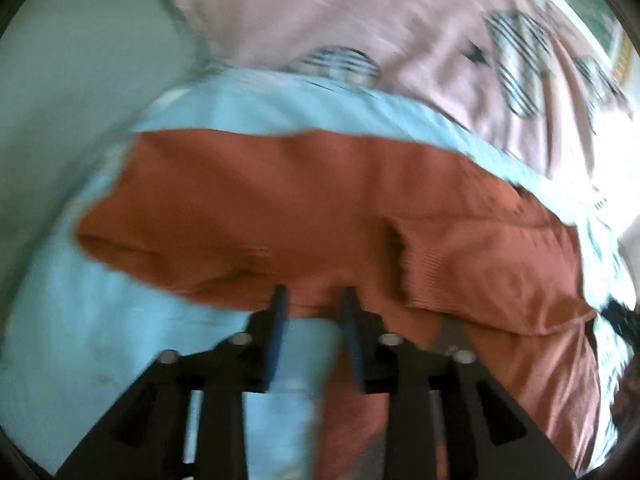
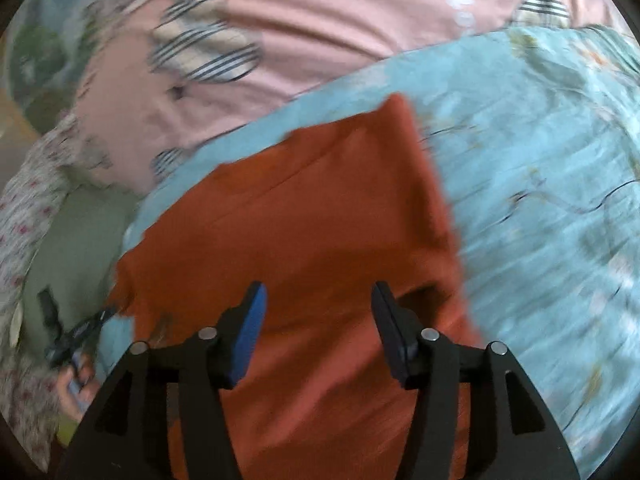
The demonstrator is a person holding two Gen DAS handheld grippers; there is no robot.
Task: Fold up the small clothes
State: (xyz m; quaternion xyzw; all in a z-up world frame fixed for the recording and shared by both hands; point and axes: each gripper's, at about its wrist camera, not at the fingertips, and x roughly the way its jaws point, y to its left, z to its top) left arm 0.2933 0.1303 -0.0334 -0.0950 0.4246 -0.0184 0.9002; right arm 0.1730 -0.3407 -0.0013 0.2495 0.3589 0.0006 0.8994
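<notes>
A rust-orange garment (image 1: 304,208) lies on a light blue bedsheet (image 1: 100,328). It also shows in the right wrist view (image 2: 312,216), spread flat with one corner pointing away. My left gripper (image 1: 314,294) hovers at the garment's near edge with its jaws apart and nothing between them. My right gripper (image 2: 318,292) is wide open above the middle of the garment and holds nothing. Both views are blurred by motion.
A pink blanket (image 1: 360,12) with striped round patches lies beyond the blue sheet, also in the right wrist view (image 2: 320,20). A hand holding the other gripper (image 2: 76,336) shows at lower left, beside olive and floral cloth (image 2: 76,232). A pale wall (image 1: 72,88) is at left.
</notes>
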